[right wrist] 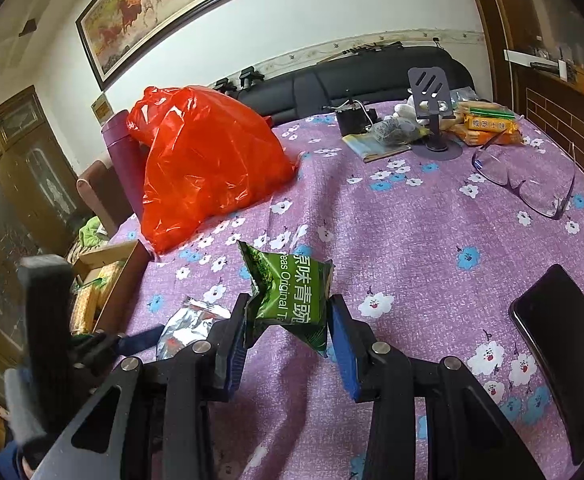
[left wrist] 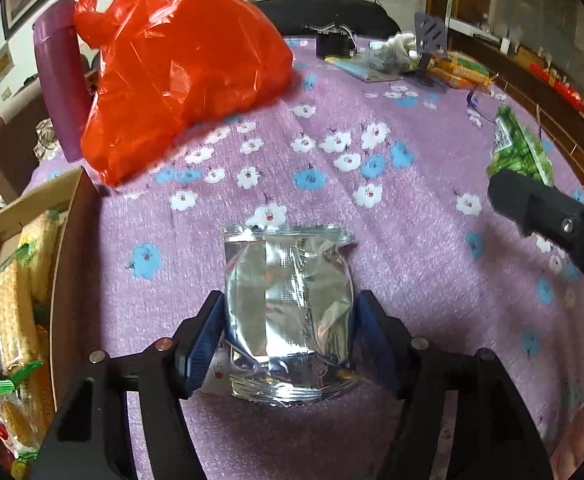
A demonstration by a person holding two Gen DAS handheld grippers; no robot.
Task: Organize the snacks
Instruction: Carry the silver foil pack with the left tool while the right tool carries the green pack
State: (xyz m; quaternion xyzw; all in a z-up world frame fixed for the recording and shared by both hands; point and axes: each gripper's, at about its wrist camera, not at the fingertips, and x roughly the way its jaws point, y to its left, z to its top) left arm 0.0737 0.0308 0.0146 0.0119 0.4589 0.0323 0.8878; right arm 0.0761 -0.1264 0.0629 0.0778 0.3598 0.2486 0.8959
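Note:
My left gripper (left wrist: 288, 316) is shut on a silver foil snack packet (left wrist: 288, 304), held just above the purple flowered tablecloth (left wrist: 411, 240). My right gripper (right wrist: 288, 320) is shut on a green pea snack packet (right wrist: 292, 296) and holds it lifted above the cloth. The green packet (left wrist: 519, 152) and the right gripper's black body also show at the right of the left wrist view. The silver packet (right wrist: 188, 328) and the left gripper show at the lower left of the right wrist view. A cardboard box (left wrist: 68, 264) with yellow snack packs (left wrist: 12, 312) stands at the table's left edge.
A full red plastic bag (left wrist: 180, 80) and a purple bottle (left wrist: 60, 80) stand at the back left. A phone stand (right wrist: 431, 112), packets, a dark box and glasses (right wrist: 527, 176) lie at the back right. A black phone (right wrist: 563, 344) lies at the right.

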